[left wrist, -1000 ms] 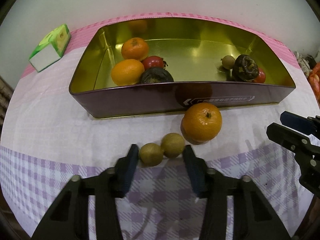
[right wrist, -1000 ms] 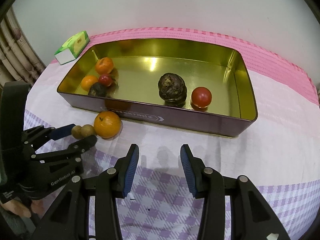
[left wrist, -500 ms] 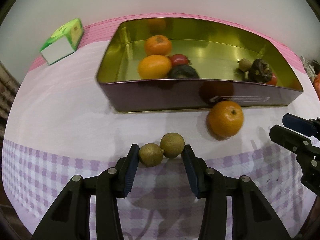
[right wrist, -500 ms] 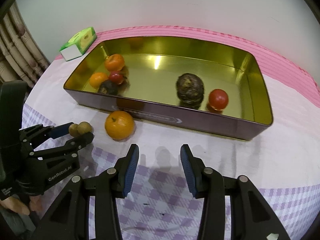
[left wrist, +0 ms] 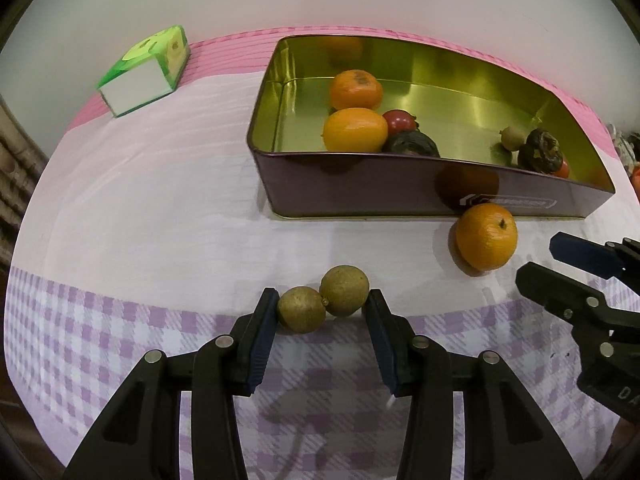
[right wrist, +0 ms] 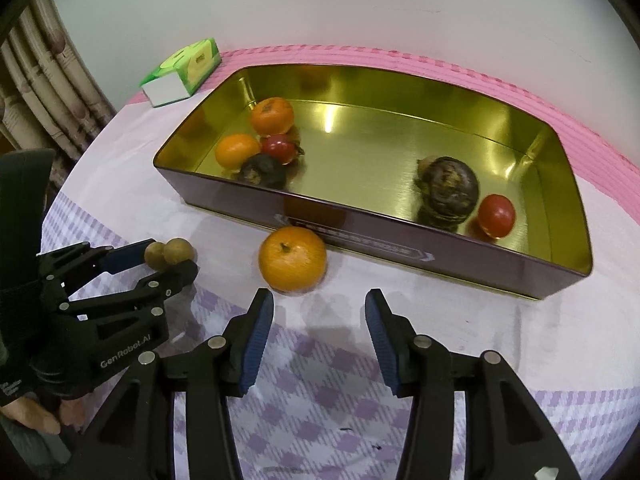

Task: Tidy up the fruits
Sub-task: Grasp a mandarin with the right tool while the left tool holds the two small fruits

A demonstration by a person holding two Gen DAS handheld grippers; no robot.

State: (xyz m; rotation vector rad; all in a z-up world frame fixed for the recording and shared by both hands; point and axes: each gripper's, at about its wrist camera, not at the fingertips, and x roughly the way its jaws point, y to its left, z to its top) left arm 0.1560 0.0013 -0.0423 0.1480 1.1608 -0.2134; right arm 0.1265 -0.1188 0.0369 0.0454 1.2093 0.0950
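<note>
My left gripper is shut on two small brown-green round fruits, pressed side by side between its pads; the pair also shows in the right wrist view. A loose orange lies on the cloth against the front wall of the gold-lined tin tray, just ahead of my open, empty right gripper. In the tray's left corner sit two oranges, a red fruit and a dark fruit. At its right sit a large dark fruit and a red fruit.
A green and white carton lies on the pink cloth behind the tray's left end. A curtain hangs at the far left. A small brown fruit lies in the tray behind the large dark one.
My left gripper has closed on the two small fruits and carried them left, away from the orange. My right gripper has moved left toward the orange.
</note>
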